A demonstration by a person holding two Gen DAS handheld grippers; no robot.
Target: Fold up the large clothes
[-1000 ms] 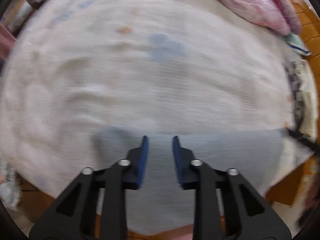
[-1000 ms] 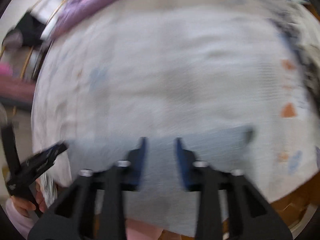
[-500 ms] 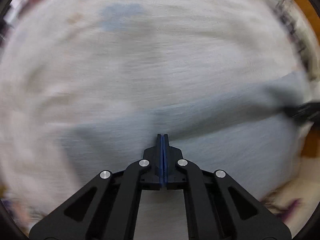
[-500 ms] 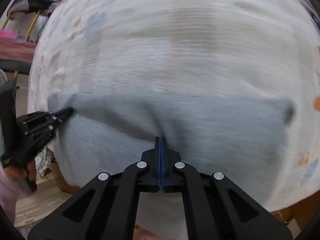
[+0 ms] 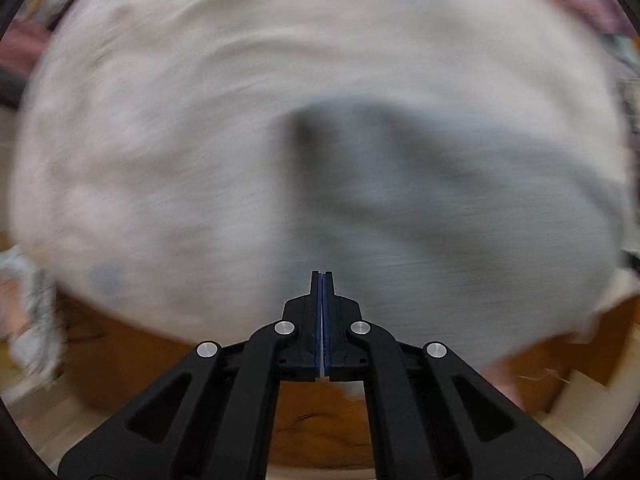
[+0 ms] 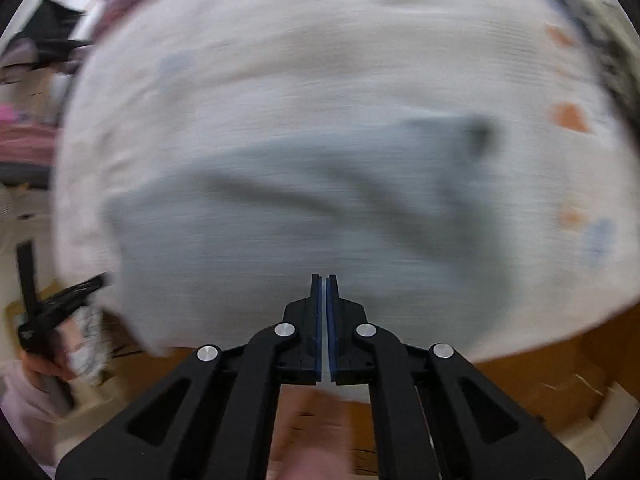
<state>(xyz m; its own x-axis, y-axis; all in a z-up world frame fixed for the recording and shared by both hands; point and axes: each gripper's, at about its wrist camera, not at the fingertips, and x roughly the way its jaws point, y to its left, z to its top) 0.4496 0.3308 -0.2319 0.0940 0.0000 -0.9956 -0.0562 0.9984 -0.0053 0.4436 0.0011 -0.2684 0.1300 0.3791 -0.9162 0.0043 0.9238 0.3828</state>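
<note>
White bedsheet [image 5: 200, 140] w/ faint orange and blue prints covers my work surface; wood edge [image 6: 540, 368] below, clutter at far rim. Grey garment [image 6: 300, 232] lies near front edge, overhanging it. My left gripper [image 5: 322, 280] and right gripper [image 6: 323, 280]: jaws pressed together, apparently pinching garment's hem; blur hides detail.
</note>
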